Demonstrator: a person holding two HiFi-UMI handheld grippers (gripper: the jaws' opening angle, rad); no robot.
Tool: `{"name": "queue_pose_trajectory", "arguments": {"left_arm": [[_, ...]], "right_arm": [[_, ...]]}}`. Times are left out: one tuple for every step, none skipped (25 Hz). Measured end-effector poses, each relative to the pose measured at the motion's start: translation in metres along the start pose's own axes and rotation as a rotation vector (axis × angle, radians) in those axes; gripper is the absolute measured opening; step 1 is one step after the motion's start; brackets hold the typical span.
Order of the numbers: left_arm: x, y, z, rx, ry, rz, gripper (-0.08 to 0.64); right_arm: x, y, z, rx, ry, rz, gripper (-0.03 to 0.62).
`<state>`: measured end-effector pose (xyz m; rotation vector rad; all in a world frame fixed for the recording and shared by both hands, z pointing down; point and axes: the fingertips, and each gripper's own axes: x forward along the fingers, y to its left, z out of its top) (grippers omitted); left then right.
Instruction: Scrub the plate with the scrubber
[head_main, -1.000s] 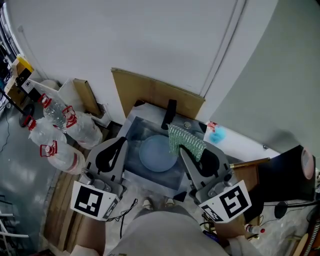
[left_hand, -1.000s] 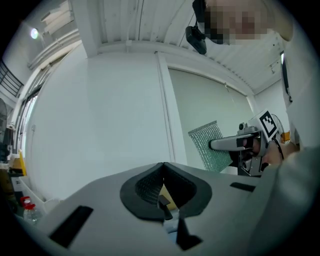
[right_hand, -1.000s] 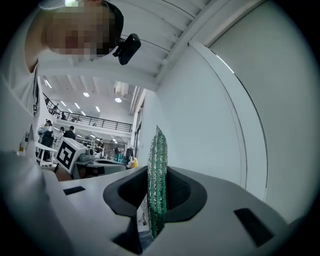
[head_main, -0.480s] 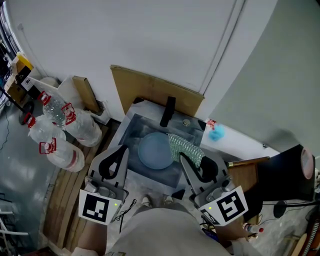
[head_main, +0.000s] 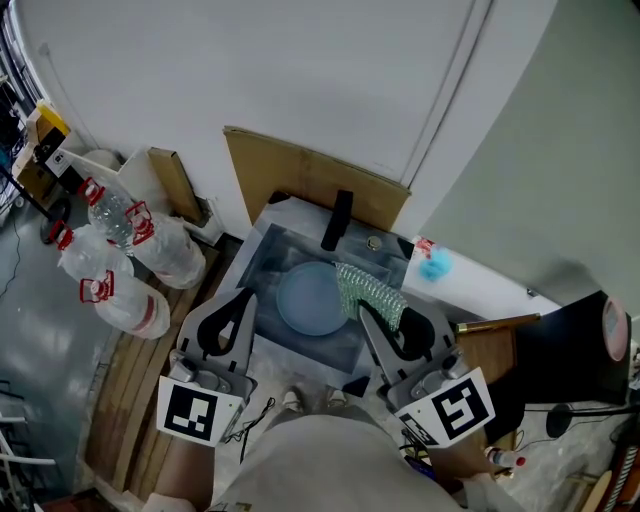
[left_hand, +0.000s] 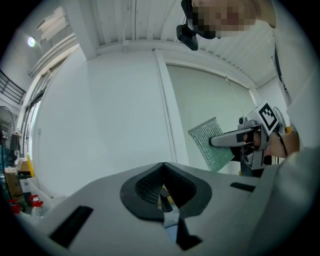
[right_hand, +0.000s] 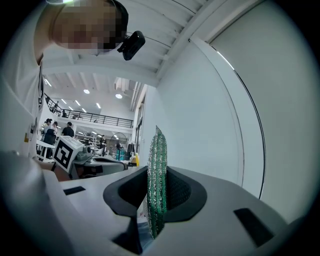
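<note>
A pale blue plate (head_main: 311, 299) lies flat in the steel sink (head_main: 268, 256). My right gripper (head_main: 372, 316) is shut on a green mesh scrubber (head_main: 370, 290), which hangs over the plate's right rim; whether it touches the plate I cannot tell. In the right gripper view the scrubber (right_hand: 157, 185) stands edge-on between the jaws. My left gripper (head_main: 245, 302) hovers at the sink's left edge, shut and empty. Seen from the left gripper view, its jaws meet with nothing between them, and the scrubber (left_hand: 211, 142) shows in the right gripper (left_hand: 216, 141) beyond.
A black tap (head_main: 337, 221) rises at the sink's back, with cardboard (head_main: 300, 184) leaning on the wall behind. Plastic water bottles (head_main: 120, 262) crowd the floor at left. A blue thing (head_main: 434, 266) lies on the white counter at right.
Both grippers have drawn a little nearer to me and lower. The scrubber has come down from above the plate's back-right edge to its right rim.
</note>
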<state>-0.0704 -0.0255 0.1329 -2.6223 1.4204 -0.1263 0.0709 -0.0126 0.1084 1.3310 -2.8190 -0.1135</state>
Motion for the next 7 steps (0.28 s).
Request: {"name": "queue_pose_trajectory", "arguments": {"left_arm": [[-0.0002, 0.0011, -0.0003, -0.003, -0.003, 0.004, 0.017], [-0.0001, 0.0026, -0.0009, -0.005, -0.009, 0.009, 0.017], [0.0002, 0.0037, -0.0021, -0.009, -0.011, 0.013, 0.017], [0.0005, 0.0043, -0.0034, -0.016, -0.008, 0.016, 0.017], [0.0011, 0.004, -0.0042, -0.025, -0.001, 0.016, 0.017], [0.0018, 0.0033, -0.0045, -0.034, 0.007, 0.016, 0.017], [0.0025, 0.0026, -0.0045, -0.042, 0.015, 0.015, 0.017]], "right_arm": [[-0.0001, 0.0, -0.0005, 0.0, 0.001, 0.001, 0.106], [-0.0002, -0.0002, -0.0012, 0.0, 0.002, 0.002, 0.106], [0.0001, -0.0008, -0.0018, 0.001, 0.003, 0.003, 0.106], [0.0005, -0.0014, -0.0022, 0.001, 0.004, 0.004, 0.106], [0.001, -0.0021, -0.0023, 0.002, 0.004, 0.006, 0.106], [0.0015, -0.0028, -0.0021, 0.002, 0.004, 0.008, 0.106], [0.0019, -0.0035, -0.0019, 0.003, 0.003, 0.009, 0.106]]}}
